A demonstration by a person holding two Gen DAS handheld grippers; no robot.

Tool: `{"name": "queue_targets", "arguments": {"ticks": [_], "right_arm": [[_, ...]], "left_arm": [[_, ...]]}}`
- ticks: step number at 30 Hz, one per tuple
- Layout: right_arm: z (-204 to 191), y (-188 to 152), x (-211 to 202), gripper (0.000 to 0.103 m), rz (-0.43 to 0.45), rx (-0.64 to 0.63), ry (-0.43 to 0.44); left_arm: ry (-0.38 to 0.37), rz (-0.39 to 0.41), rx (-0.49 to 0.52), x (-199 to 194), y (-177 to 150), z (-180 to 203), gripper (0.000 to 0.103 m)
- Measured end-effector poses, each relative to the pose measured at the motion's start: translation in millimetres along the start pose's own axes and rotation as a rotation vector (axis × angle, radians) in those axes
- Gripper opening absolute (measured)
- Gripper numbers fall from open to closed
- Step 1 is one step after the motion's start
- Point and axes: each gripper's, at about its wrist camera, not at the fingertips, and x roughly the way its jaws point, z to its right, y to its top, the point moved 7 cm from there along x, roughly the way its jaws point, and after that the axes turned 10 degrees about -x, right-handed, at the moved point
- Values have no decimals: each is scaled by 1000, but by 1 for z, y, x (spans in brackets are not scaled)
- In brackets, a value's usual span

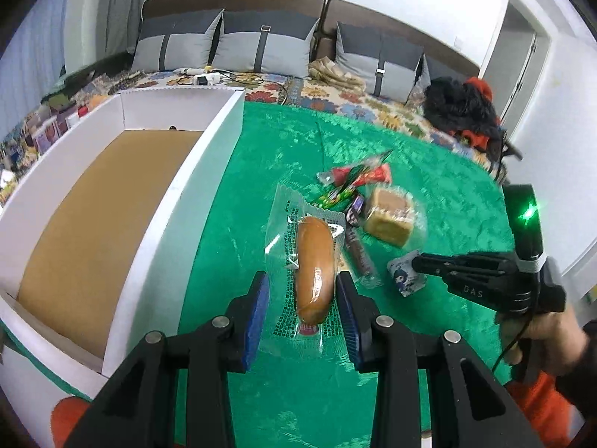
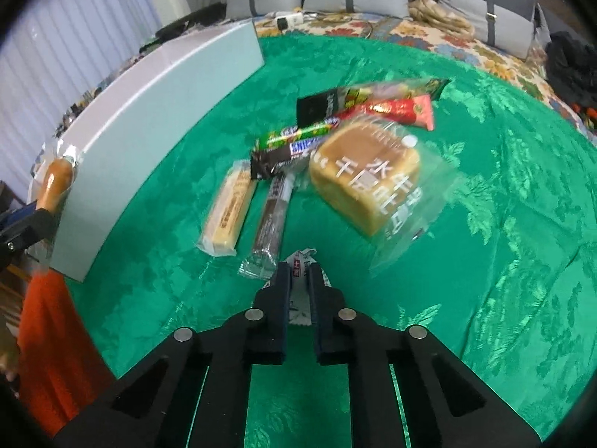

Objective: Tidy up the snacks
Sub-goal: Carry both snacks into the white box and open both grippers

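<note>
My left gripper (image 1: 302, 283) is shut on a long bread roll in a clear wrapper (image 1: 313, 265), its blue pads at either side. In the right wrist view the roll (image 2: 56, 183) hangs beside the white box's outer wall (image 2: 149, 119). The box (image 1: 209, 171) is open, showing a bare brown bottom. My right gripper (image 2: 298, 267) is shut on a small white packet (image 2: 304, 255) low over the green cloth; it shows as white and blue (image 1: 405, 280) under the right gripper (image 1: 416, 261). Ahead lie bagged square bread (image 2: 365, 175), a yellow bar (image 2: 227, 212) and a brown bar (image 2: 268, 224).
More snacks lie further back on the green cloth (image 2: 485, 261): a Snickers bar (image 2: 283, 156), a green bar (image 2: 298, 134), a red packet (image 2: 395, 110), a black packet (image 2: 321, 106). Behind are grey cushions (image 1: 268, 48), a power strip (image 1: 205, 78) and dark clothing (image 1: 462, 108).
</note>
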Motion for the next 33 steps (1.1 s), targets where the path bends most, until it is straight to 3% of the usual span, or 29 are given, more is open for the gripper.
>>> {"name": "queue_targets", "arguments": {"ticks": [4, 8, 12, 16, 17, 18, 19, 20, 24, 27, 30, 33], "right_arm": [[2, 16, -26, 7, 69, 53, 45], [-6, 53, -55, 6, 161, 96, 114], [-52, 117, -80, 6, 264, 87, 248], [-128, 187, -84, 7, 318, 31, 390], [-139, 197, -81, 12, 319, 30, 404], [-153, 209, -76, 25, 314, 33, 415], [-167, 222, -68, 44, 299, 41, 425], [-174, 228, -64, 74, 291, 48, 429], [-174, 226, -73, 73, 344, 26, 365], [-150, 194, -72, 73, 356, -75, 216], [-112, 135, -48, 73, 295, -169, 38], [-54, 60, -16, 73, 180, -176, -126]], "left_arm": [[-68, 31, -87, -25, 24, -16, 36], [-56, 100, -143, -51, 61, -49, 36], [59, 160, -192, -66, 94, -111, 36], [197, 149, -236, -61, 106, -173, 41], [231, 135, -245, -58, 105, -184, 47], [270, 122, -254, -56, 104, -195, 53], [318, 107, -268, -53, 101, -208, 66], [342, 100, -275, -52, 98, -215, 78], [425, 114, -268, -56, 85, -228, 82], [428, 124, -249, -53, 77, -212, 83], [404, 136, -164, -39, 76, -182, 83], [411, 121, -72, -17, 73, -155, 83]]}}
